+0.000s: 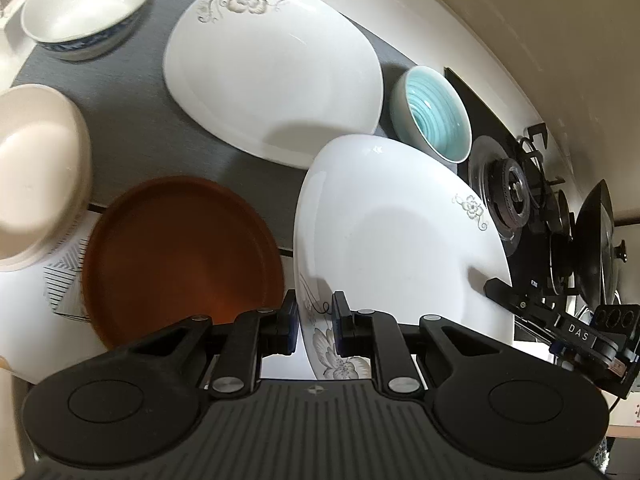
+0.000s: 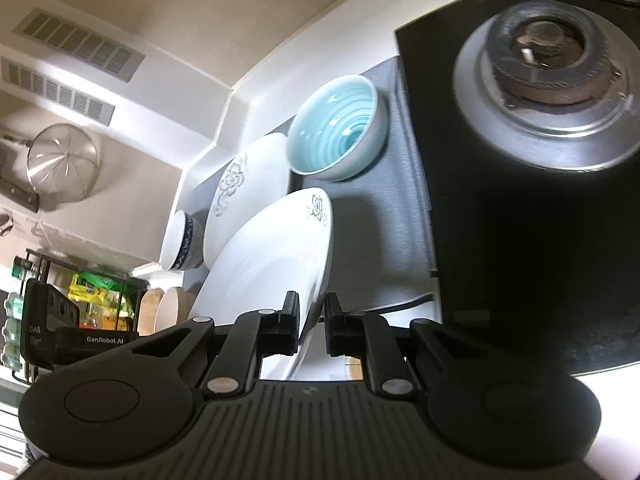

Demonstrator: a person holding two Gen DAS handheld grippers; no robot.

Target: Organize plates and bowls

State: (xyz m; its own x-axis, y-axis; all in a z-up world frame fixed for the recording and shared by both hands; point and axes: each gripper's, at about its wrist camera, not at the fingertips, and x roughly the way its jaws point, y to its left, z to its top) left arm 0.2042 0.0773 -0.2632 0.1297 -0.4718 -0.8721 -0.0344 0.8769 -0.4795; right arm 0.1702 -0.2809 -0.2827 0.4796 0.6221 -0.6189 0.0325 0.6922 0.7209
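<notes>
A white flowered plate (image 1: pixel 400 248) is held tilted above the grey counter. My left gripper (image 1: pixel 315 322) is shut on its near rim. My right gripper (image 2: pixel 311 322) is shut on the opposite rim of the same plate (image 2: pixel 272 264); it also shows in the left wrist view (image 1: pixel 520 300). A second white flowered plate (image 1: pixel 272 72) lies flat on the grey mat (image 1: pixel 132 120) beyond, and shows in the right wrist view (image 2: pixel 244 192). A turquoise bowl (image 1: pixel 434 114) stands at the mat's right end (image 2: pixel 336 132). A brown plate (image 1: pixel 180 256) lies to the left.
A blue-patterned white bowl (image 1: pixel 88 8) stands far left on the mat. A cream bowl (image 1: pixel 36 172) sits at the left edge on a patterned white dish (image 1: pixel 40 312). A gas burner (image 2: pixel 548 84) on the black stove (image 2: pixel 520 260) is right. A strainer (image 2: pixel 64 164) hangs on the wall.
</notes>
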